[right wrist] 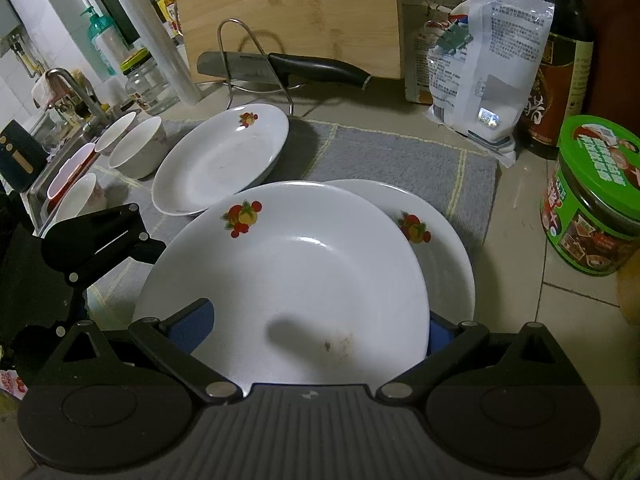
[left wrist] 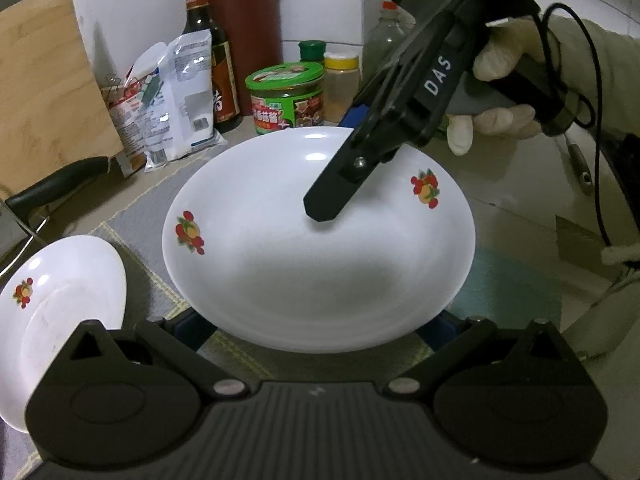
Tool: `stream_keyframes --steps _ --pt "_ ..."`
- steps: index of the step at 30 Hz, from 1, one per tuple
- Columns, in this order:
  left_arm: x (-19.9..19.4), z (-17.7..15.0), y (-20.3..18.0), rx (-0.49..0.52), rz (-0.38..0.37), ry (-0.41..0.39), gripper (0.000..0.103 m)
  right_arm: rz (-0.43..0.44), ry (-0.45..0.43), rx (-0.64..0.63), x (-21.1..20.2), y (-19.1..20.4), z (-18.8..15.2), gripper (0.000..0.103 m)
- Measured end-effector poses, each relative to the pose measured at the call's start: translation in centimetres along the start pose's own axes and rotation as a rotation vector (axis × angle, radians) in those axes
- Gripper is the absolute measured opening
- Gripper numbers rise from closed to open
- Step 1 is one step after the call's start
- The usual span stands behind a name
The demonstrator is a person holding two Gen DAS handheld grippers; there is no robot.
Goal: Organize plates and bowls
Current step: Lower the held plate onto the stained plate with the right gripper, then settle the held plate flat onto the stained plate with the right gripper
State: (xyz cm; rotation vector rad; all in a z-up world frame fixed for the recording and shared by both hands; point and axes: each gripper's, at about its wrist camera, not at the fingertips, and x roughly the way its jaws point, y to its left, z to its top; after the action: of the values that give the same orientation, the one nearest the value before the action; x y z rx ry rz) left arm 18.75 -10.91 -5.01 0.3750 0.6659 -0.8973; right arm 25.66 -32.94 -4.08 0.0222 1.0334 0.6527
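A white plate with fruit decals sits between the blue-padded fingers of the right gripper, which closes on its near rim above a second plate on the grey mat. A third plate lies at 10 o'clock, bowls beyond it. The left gripper is spread wide around a plate edge; whether it grips cannot be told. The opposing gripper's body reads "DAS". The green jar's label is not legible.
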Motion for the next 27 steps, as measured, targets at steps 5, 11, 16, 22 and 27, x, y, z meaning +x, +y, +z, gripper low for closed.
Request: stream_keyframes --steps 5,11,16,22,27 --pt "0.2 0.3 0.2 -0.012 0.008 0.012 0.102 0.0 -0.004 -0.003 0.3 -0.3 0.3 0.103" --pt "0.5 0.6 0.4 -0.02 0.016 0.031 0.102 -0.003 -0.006 0.003 0.7 -0.6 0.4 0.103" --pt "0.8 0.8 0.6 -0.023 0.013 0.048 0.102 -0.016 -0.004 0.004 1.0 -0.6 0.4 0.103" --pt "1.3 1.1 0.9 -0.033 0.004 0.073 0.102 -0.025 -0.001 0.014 1.3 -0.8 0.6 0.103" --pt "1.5 1.3 1.0 -0.026 0.001 0.09 0.102 -0.041 0.01 0.02 1.6 -0.8 0.5 0.103"
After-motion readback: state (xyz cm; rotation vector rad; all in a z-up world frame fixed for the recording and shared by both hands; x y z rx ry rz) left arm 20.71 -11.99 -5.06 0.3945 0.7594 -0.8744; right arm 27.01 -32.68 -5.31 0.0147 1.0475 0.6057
